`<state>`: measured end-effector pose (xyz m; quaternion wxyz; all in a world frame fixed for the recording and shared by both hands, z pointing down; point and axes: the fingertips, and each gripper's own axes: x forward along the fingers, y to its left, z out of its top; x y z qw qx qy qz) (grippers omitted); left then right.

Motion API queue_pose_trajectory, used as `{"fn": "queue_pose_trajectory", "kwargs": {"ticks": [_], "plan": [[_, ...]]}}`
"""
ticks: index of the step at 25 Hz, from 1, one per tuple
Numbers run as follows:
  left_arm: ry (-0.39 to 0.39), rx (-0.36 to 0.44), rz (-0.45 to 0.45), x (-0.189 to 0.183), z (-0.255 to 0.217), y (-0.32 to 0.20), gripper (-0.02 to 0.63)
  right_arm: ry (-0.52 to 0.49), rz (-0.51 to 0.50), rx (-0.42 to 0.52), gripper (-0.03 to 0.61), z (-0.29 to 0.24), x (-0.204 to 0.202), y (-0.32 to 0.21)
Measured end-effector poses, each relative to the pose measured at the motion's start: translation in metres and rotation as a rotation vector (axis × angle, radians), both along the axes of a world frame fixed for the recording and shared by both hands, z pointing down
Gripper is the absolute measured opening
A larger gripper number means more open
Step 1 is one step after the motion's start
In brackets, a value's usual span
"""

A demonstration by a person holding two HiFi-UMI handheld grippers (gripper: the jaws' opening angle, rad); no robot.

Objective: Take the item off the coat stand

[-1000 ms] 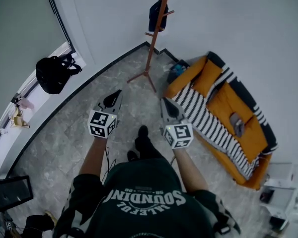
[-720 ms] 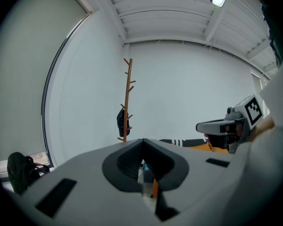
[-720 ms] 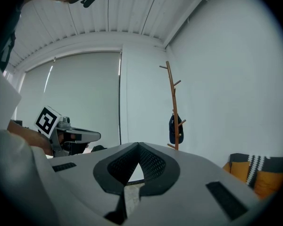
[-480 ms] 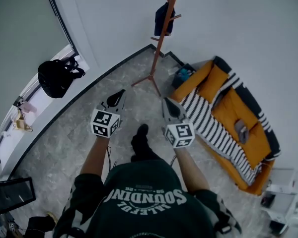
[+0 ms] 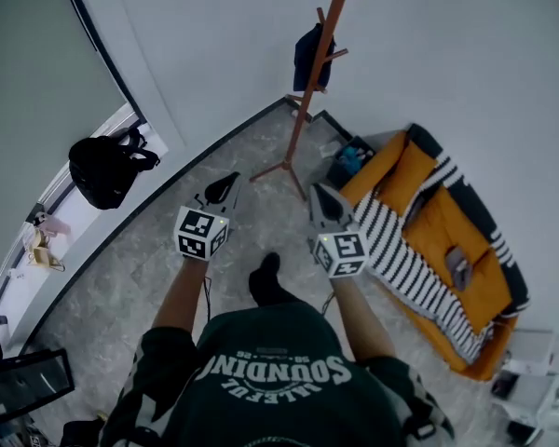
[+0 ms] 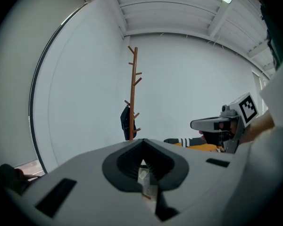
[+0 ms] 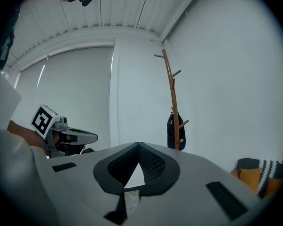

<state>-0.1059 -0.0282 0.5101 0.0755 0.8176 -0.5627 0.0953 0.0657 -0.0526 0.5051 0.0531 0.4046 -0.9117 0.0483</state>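
grey marble floor (image 5: 121, 268), white corner walls. dark item (image 5: 309, 56) hangs on the coat stand (image 5: 303, 124), upper centre. my left tool (image 5: 229, 180) and right tool (image 5: 317, 190) are mid-frame, both pinched narrow, empty, well apart from it.

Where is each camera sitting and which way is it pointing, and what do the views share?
Head view: on the person's head, looking steeply down at the floor; shows their shirt, left gripper and right gripper.
Left gripper view: on the left gripper, looking along its shut jaws toward the coat stand; the right gripper shows at right.
Right gripper view: on the right gripper, along its shut jaws toward the same stand; the left gripper shows at left.
Shared: the coat stand and the dark item on it.
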Motion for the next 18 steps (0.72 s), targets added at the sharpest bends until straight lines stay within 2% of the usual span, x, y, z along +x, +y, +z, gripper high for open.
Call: {"fn": "queue_pose_trajectory", "kwargs": {"ticks": [11,18], "plan": [[-0.001,0.007,0.013,-0.016,-0.014,-0.125,0.0,-0.021,0.003,0.03,-0.002,-0.026,-0.022,-0.123],[-0.009,0.018,0.042,-0.012,-0.021,-0.176,0.0,-0.024,0.034,0.037,-0.002,-0.034,-0.018,-0.169]]}}
